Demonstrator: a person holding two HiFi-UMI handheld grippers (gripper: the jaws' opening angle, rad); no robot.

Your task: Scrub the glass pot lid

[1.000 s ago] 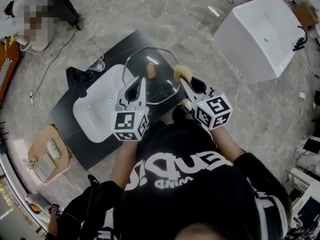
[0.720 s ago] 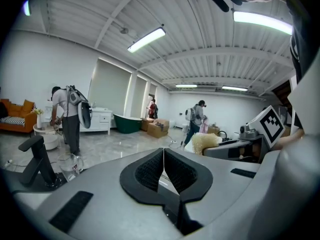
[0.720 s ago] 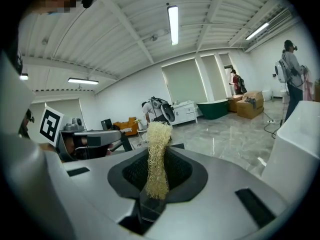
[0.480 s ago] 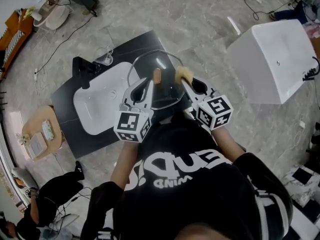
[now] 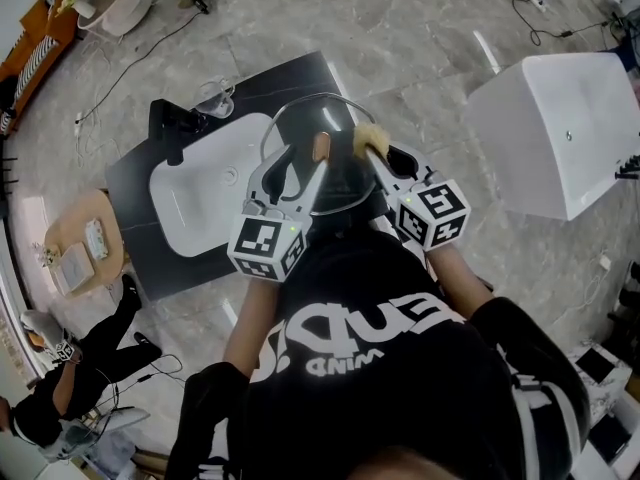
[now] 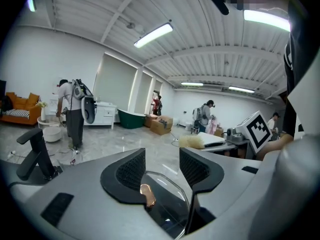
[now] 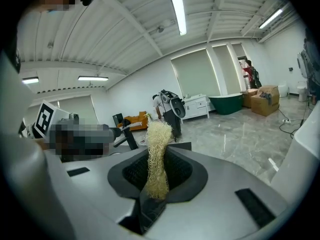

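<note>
Head view shows the lid point(image 5: 300, 118) at 12 o'clock from us, its near rim between the left gripper's point(image 5: 305, 158) jaws, which have just been opening and stand wide, so we should steady it before rubbing with the scrubber point(image 5: 365, 138) pinched in the right gripper point(image 5: 375, 158).

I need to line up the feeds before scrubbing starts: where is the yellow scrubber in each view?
Head view: scrubber at the right gripper tip, over the glass lid's right rim.
Left gripper view: scrubber right of centre, mid-height.
Right gripper view: scrubber dead centre, clamped upright in that gripper.
Shared landmark: the black faucet, left of the scrubber in all three.
</note>
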